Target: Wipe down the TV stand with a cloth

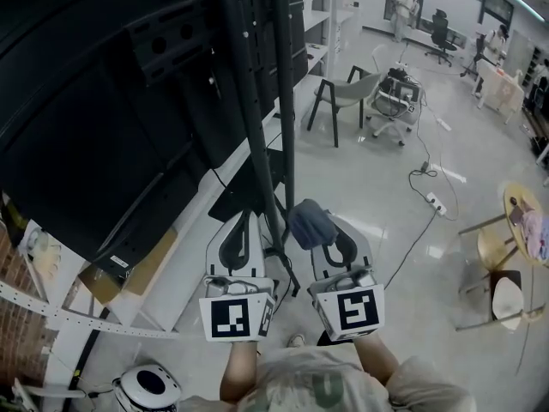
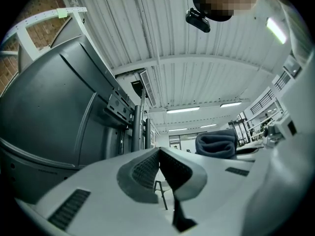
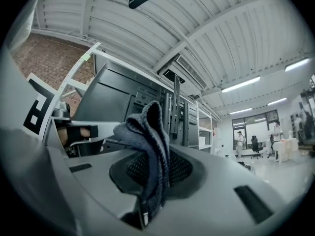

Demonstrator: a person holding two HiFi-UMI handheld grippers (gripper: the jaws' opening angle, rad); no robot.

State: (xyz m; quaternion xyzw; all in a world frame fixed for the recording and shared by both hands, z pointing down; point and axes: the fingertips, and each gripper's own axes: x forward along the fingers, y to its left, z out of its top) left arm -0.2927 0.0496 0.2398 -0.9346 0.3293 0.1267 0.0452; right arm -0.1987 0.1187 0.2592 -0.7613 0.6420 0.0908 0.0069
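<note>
The TV stand's two black poles [image 1: 257, 101] rise in front of me, with the black back of the TV [image 1: 94, 118] mounted to their left. A folded dark grey cloth [image 1: 310, 223] is pinched in my right gripper [image 1: 326, 234], just right of the poles' lower part. In the right gripper view the cloth [image 3: 147, 141] stands up between the shut jaws, with the poles [image 3: 176, 112] beyond it. My left gripper [image 1: 243, 221] is shut with nothing in it, close to the left of the poles. In its own view the cloth [image 2: 216, 144] shows to the right.
White shelving [image 1: 317, 24] stands behind the stand, and a cardboard box [image 1: 129, 273] lies under the TV. On the floor to the right are a grey chair [image 1: 347, 93], an office chair [image 1: 396, 93], a power strip with cable [image 1: 436, 202] and a round table [image 1: 523, 230].
</note>
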